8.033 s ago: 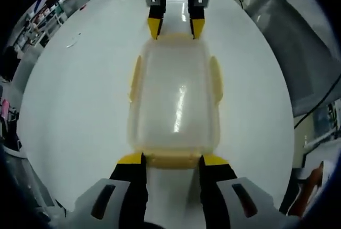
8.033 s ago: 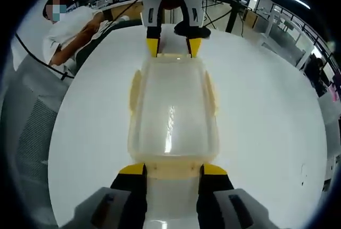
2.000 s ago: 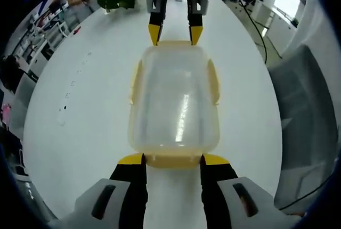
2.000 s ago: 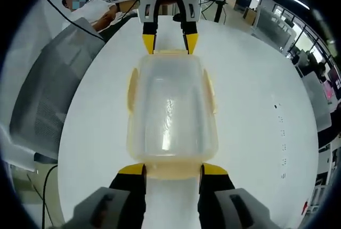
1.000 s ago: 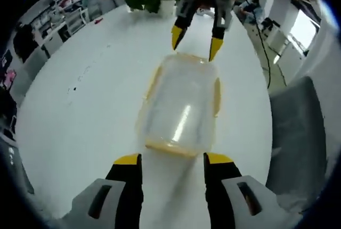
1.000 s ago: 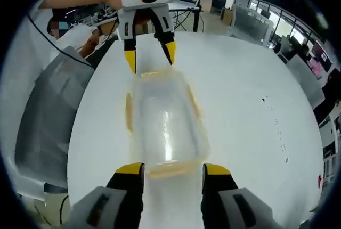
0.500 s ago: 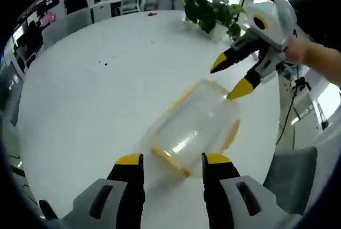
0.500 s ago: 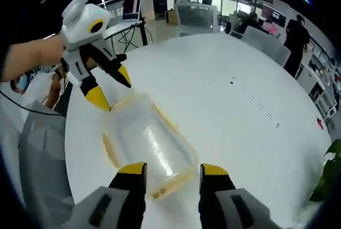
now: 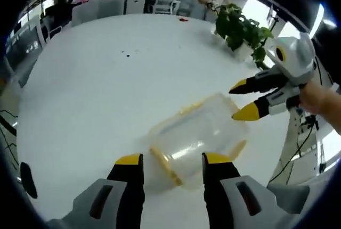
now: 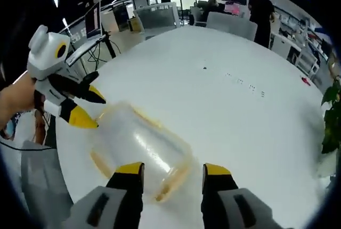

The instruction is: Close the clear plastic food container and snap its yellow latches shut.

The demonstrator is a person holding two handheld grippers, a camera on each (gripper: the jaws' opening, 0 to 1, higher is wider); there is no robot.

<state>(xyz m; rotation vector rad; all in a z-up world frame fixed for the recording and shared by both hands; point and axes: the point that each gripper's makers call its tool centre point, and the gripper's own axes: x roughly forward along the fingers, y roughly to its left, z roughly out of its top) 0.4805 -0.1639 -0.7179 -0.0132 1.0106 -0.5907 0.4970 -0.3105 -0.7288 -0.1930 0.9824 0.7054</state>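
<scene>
The clear plastic container (image 9: pixel 200 133) lies on the white table (image 9: pixel 90 90) with its lid on and yellow latches along its edges. In the left gripper view it sits slantwise just ahead of my open left gripper (image 9: pixel 171 161), whose jaws hold nothing. My right gripper (image 9: pixel 242 100) comes in from the right, open, with its yellow tips at the container's far end. In the right gripper view the container (image 10: pixel 139 146) lies before my open right gripper (image 10: pixel 173 169). There the left gripper (image 10: pixel 90 109), held by a hand, points at the container's left end.
A potted plant (image 9: pixel 241 26) stands at the table's far edge. A grey chair (image 10: pixel 34 186) is beside the table at the lower left. Office chairs (image 10: pixel 160 16) and a standing person (image 10: pixel 261 5) are beyond the far side. Small dark marks (image 9: pixel 128 53) dot the tabletop.
Both grippers have drawn back from the container's end latches and swung sideways, so the container now lies slantwise in each view. The jaws stay open.
</scene>
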